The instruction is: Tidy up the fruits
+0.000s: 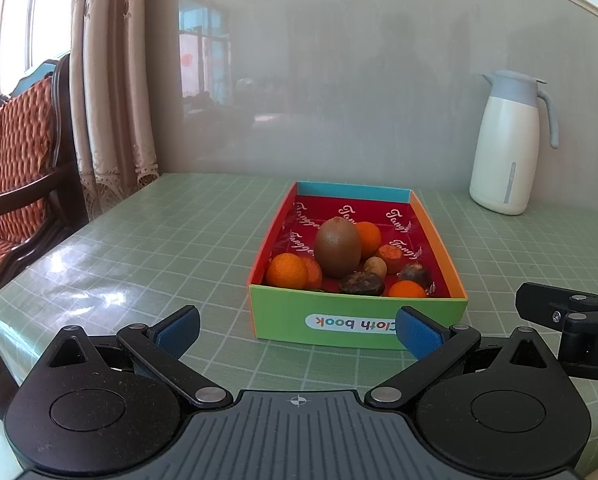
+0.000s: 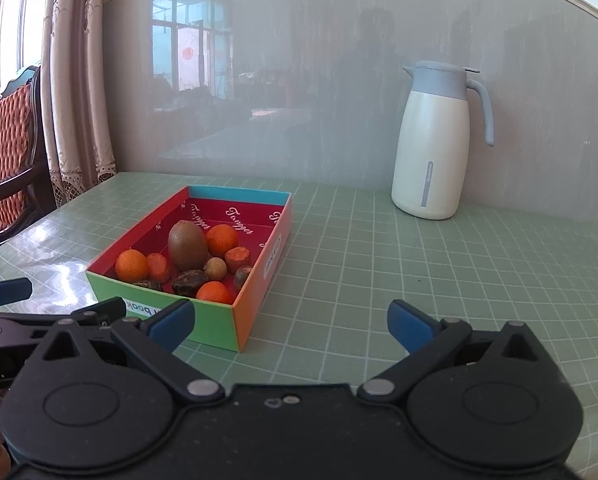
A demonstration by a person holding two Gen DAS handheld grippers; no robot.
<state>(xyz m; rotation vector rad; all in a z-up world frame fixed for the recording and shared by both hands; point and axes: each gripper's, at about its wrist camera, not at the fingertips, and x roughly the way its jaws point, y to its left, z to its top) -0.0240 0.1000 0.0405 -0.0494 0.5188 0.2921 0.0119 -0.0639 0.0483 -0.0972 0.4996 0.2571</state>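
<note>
Blue-padded jaws stand wide apart and empty on both the left gripper (image 1: 299,330) and the right gripper (image 2: 291,322), near a colourful cardboard box (image 1: 355,318) on the green checked table (image 1: 171,240), holding a kiwi (image 1: 337,247), tangerines (image 1: 287,270) and dark fruits, with a white thermos jug (image 2: 433,142) far right.

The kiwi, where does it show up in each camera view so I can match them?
Left wrist: the kiwi stands mid-frame, upright in the box.
Right wrist: the kiwi sits left of centre, in the same box.
Shared landmark: the white jug against the wall.
</note>
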